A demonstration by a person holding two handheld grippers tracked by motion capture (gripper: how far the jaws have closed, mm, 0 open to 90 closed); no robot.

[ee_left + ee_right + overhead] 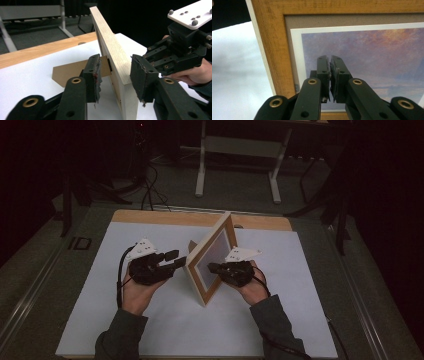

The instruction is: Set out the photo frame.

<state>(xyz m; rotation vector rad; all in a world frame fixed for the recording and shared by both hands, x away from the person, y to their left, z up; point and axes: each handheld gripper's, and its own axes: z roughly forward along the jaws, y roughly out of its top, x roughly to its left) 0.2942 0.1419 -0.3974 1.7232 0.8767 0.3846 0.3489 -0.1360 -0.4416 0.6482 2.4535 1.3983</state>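
Wood, pale and grained, frames the picture frame [212, 255] that stands upright on edge near the middle of the white counter [280, 320], its printed face turned to the right and its back to the left. A brown easel stand [72, 71] swings out from the back, its foot resting on the counter. The left hand-held gripper [115, 80] sits at the frame's near edge with its jaws apart, one on either side of the wood and neither pad pressing, so it grips nothing. The right hand-held gripper [330, 75] has its jaws closed together, tips set against the glass over the purple sky print, apparently steadying the frame from the front.

My reading is that the propping-up step is nearly finished: the stand is out and the frame looks balanced. Next, I would expect the left hand-held gripper to draw clear to the left without brushing the stand, then the right to ease off the glass slowly, since a nudge either way could tip the frame over.
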